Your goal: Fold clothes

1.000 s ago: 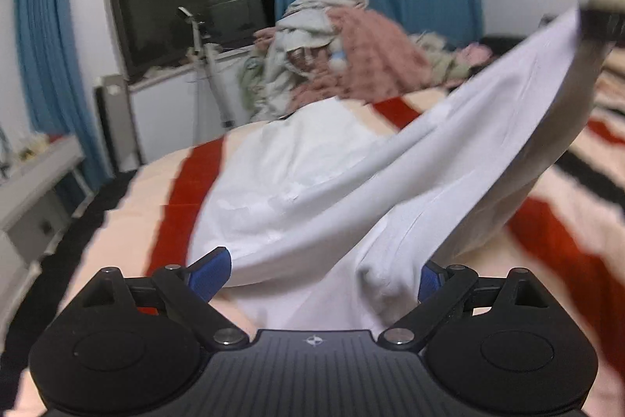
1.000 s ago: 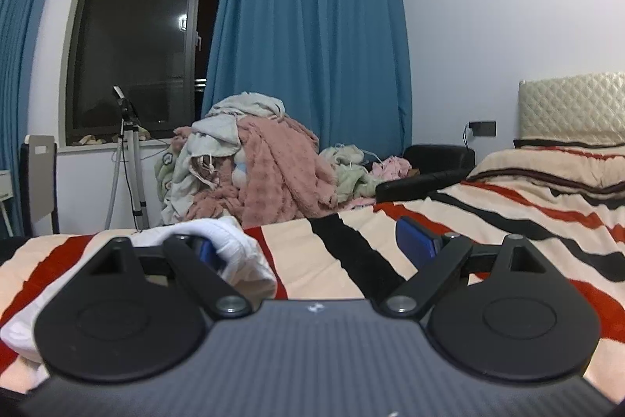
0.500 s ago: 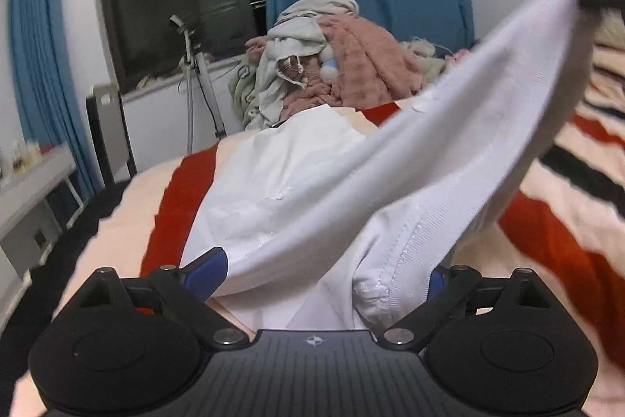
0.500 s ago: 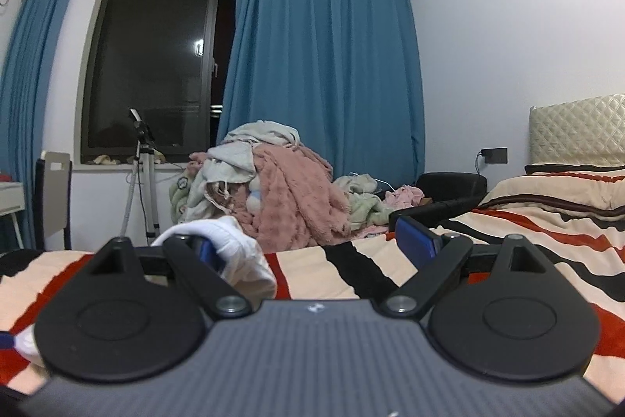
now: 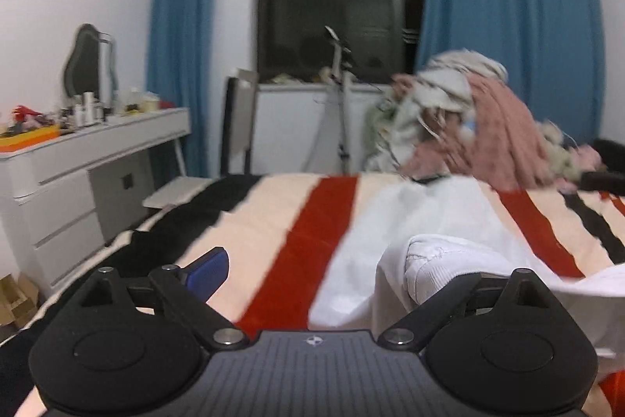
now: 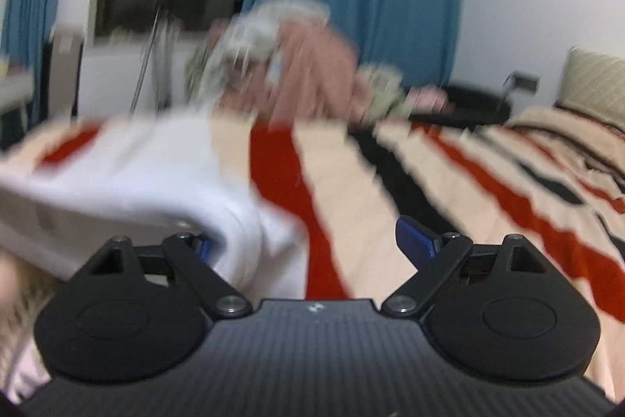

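Striped bedspread (image 5: 273,221) extends ahead of both grippers. White garment (image 5: 422,221) lies on it, draped over the left gripper's (image 5: 336,270) right finger and the right gripper's (image 6: 316,241) left finger; both jaws stand wide apart, clamping nothing.

Right wrist view: motion blur smears the white garment (image 6: 129,178) at 9 o'clock and the clothes pile (image 6: 281,65) at 12 o'clock, and the garment covers the right gripper's (image 6: 316,241) left blue pad. Left wrist view: the left gripper's (image 5: 336,270) right pad lies hidden under a white fold, and the garment runs off the frame at 3 o'clock.
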`<state>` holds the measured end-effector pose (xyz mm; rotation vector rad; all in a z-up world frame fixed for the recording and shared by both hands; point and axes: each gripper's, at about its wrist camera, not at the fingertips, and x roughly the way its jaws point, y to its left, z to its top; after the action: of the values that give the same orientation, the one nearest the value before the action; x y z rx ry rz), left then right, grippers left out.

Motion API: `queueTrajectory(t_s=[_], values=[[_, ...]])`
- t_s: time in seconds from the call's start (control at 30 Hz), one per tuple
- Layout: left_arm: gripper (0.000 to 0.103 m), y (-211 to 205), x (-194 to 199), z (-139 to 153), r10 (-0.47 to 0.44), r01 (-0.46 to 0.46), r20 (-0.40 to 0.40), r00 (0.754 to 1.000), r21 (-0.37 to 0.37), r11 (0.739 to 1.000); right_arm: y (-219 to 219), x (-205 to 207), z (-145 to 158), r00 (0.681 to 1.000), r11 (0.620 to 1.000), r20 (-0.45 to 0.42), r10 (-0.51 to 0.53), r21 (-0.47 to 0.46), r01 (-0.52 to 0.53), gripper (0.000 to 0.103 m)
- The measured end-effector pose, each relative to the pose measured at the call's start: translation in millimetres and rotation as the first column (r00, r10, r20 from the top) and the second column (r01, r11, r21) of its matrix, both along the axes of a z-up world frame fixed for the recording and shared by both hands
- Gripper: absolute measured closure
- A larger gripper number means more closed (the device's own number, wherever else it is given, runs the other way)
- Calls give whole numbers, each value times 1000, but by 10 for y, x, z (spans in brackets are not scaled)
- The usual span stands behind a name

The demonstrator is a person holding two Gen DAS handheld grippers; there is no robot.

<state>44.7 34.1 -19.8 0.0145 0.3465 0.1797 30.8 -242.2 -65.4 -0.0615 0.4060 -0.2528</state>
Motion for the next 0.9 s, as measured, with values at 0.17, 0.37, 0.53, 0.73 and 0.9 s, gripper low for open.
queueTrajectory(t_s=[0.17,0.37,0.53,0.73,0.9], values=[[6,58,-107,91,19,-19,10,1000,8,1000,-1,-82,-134,996,998,-64,-61,-12,60,14],[6,168,-467,202,54,-51,62,997,-38,998,-39,-686,209,951,991,278,-135,48,127,14],[5,334,-1059,507,117,-88,166,979,-174,981,110,-1106,455,896,989,423,-138,14,146,14],[4,552,-1545,1278,140,-58,296,945,-270,961,43,-1430,1305,866,992,487,-112,103,70,14],[3,627,-1919,2390,128,8,463,877,-280,960,9,-1749,2479,813,997,580,-46,80,0,14]])
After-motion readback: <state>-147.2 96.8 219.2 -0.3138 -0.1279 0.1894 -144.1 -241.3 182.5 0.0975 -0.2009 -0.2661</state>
